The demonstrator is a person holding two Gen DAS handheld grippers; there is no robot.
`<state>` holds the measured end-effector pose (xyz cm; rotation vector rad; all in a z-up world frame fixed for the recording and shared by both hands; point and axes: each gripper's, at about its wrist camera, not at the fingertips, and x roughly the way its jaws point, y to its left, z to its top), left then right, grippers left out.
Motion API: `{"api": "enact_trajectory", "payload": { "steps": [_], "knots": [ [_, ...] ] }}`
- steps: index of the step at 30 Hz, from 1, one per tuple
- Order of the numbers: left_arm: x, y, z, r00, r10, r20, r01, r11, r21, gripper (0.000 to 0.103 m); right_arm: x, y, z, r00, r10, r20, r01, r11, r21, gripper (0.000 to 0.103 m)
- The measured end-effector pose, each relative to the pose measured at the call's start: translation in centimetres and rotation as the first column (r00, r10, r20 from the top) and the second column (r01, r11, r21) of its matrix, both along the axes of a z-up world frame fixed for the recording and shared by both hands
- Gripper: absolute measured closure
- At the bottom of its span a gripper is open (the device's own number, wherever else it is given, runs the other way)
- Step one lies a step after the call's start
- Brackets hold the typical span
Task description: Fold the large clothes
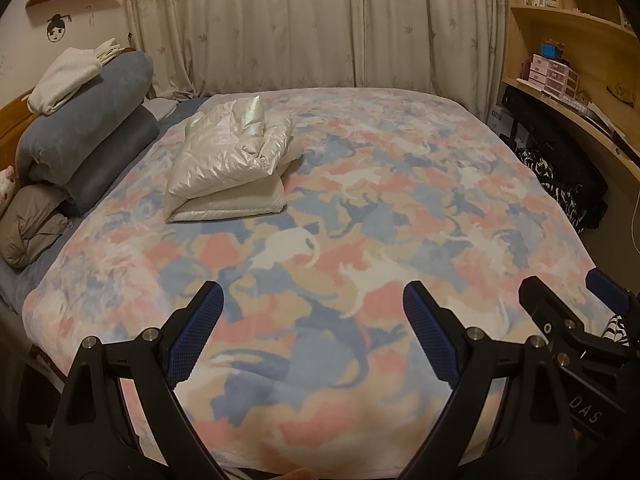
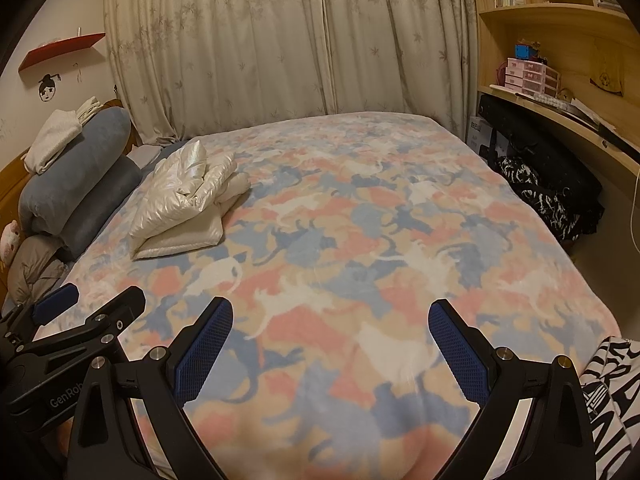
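Bed with cat-print blanket (image 1: 360, 208); folded white jacket (image 1: 228, 160) near pillows (image 1: 88, 128); left gripper (image 1: 312, 332) and right gripper (image 2: 330, 348) both spread apart, empty

Black fingers (image 1: 432, 344), blue ribbed pads (image 2: 204, 354)
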<state>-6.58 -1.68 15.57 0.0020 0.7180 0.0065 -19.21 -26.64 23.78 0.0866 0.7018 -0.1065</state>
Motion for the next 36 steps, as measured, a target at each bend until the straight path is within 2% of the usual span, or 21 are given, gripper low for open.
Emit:
{"api": "enact_trajectory", "payload": {
  "steps": [36],
  "knots": [
    [-0.05,0.54,-0.29,1.0,-0.001,-0.007,0.001,1.0,0.014,0.012,0.14,-0.18,0.2,1.0,0.002,-0.006,-0.002,1.0,-0.006,0.004]
  ]
}}
